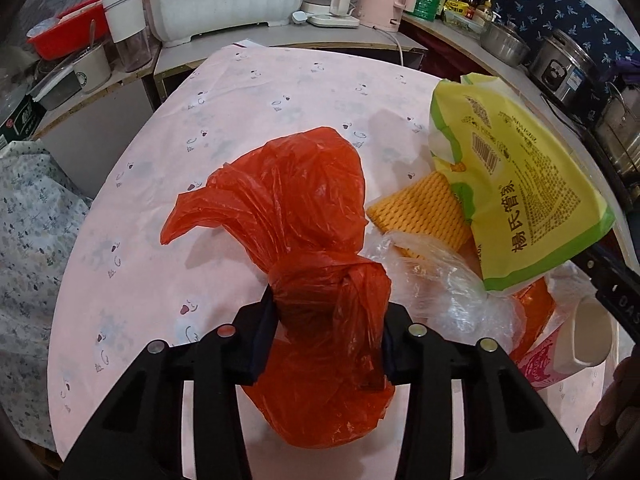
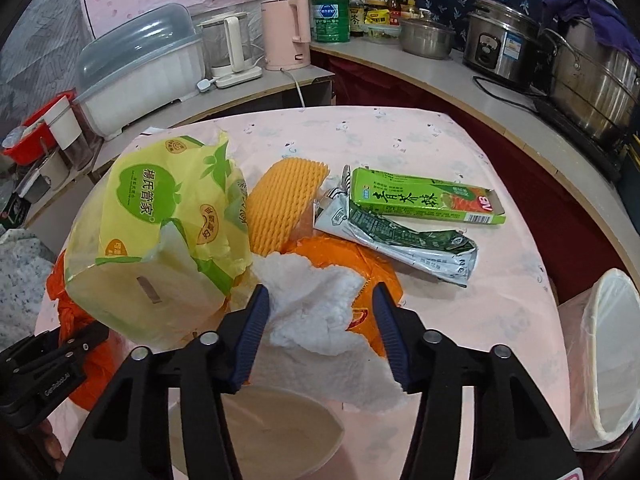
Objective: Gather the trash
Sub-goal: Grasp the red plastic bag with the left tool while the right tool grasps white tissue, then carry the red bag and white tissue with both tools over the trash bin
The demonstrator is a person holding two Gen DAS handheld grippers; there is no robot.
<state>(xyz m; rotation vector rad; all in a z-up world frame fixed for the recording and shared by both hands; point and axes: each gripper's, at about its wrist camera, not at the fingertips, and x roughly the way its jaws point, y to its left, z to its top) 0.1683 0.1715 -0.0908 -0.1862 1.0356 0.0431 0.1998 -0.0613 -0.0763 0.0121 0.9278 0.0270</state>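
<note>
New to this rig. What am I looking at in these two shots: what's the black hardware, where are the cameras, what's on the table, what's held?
No robot: a person holds two handheld grippers, each carrying a fisheye camera that looks along its jaws. Left view: the left gripper is clamped on a knotted red plastic bag. Right view: the right gripper is open around white crumpled tissue, not pinching it. On the pink tablecloth lie a yellow tissue pack, orange foam netting, a green carton and a crumpled foil wrapper. A lined bin stands at the right.
</note>
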